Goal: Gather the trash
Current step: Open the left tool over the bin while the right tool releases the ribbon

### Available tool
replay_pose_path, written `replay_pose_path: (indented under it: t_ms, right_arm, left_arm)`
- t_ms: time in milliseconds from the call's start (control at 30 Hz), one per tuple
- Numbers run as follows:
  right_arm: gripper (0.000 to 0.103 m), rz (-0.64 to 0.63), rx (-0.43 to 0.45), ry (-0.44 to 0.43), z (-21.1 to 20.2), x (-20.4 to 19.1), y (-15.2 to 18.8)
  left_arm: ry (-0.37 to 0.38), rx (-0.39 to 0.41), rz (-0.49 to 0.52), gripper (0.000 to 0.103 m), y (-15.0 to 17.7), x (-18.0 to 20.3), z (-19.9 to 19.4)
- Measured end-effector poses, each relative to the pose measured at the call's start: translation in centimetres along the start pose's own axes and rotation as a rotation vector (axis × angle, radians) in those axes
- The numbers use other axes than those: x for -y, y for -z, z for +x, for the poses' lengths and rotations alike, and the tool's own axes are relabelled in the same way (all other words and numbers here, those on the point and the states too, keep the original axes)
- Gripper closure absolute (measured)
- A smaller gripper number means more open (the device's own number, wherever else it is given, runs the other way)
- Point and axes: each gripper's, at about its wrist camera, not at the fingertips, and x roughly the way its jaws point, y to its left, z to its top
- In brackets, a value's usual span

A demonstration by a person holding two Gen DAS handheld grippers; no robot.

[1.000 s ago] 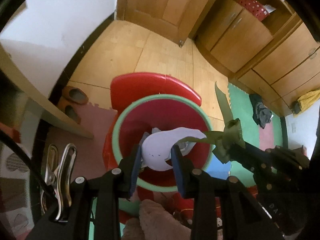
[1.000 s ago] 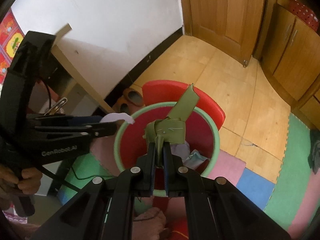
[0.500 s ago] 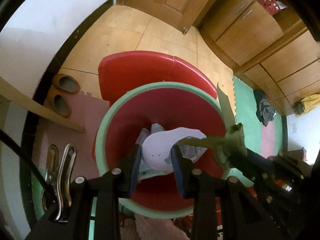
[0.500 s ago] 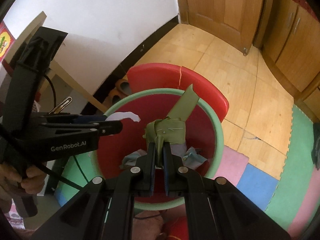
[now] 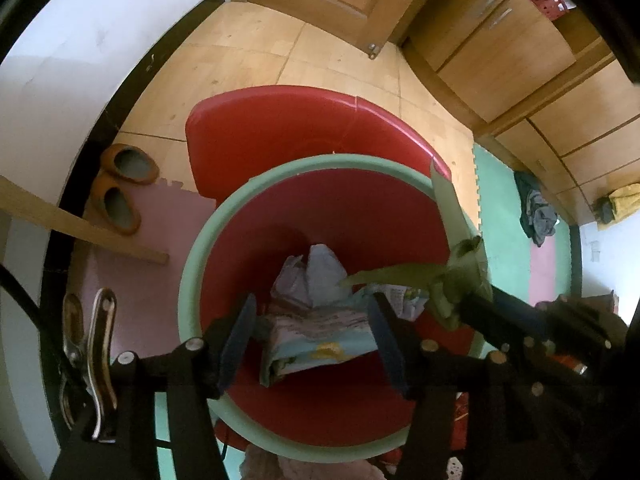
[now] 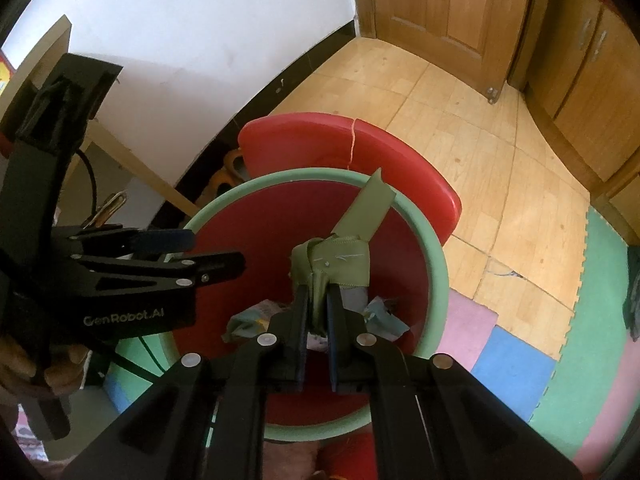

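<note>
Over the bin (image 5: 192, 264), the left gripper (image 5: 312, 334) jaws are opening, nothing between them. A ribbon (image 6: 332, 260) is clenched by the right gripper (image 6: 318, 314); released off-centre, it could be snagged on the rim.

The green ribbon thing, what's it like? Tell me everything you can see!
The green ribbon is olive-green, shiny, satin-looking fabric, bunched and knotted into a lump with pale stitching. One flat tail sticks up, its end cut at a slant; another points sideways. The right gripper pinches it just below the knot, holding it over the red bin with the green rim. Only the gripper touches it; crumpled papers lie below.
</note>
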Motion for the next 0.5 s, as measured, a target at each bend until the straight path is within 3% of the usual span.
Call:
replay_pose_path:
  t_ms: [233, 300, 400, 500]
  right_arm:
    - [0.092, 0.022, -0.019, -0.034, 1.8, 0.5, -0.3]
    - [0.077, 0.029, -0.013, -0.029, 2.0, 0.4, -0.4]
    - [0.059, 0.025, -0.003, -0.023, 1.9, 0.1, -0.4]
    - [0.052, 0.018, -0.001, -0.014, 1.6, -0.2, -0.4]
  left_arm:
    - [0.002, 0.006, -0.024, 0.039, 0.0, -0.8, -0.1]
    - [0.005, 0.015, -0.029, 0.033, 0.1, -1.1, -0.2]
    - [0.006, 0.019, -0.038, 0.033, 0.4, -1.7, -0.3]
    - [0.005, 0.017, -0.041, 0.033, 0.6, -2.1, -0.7]
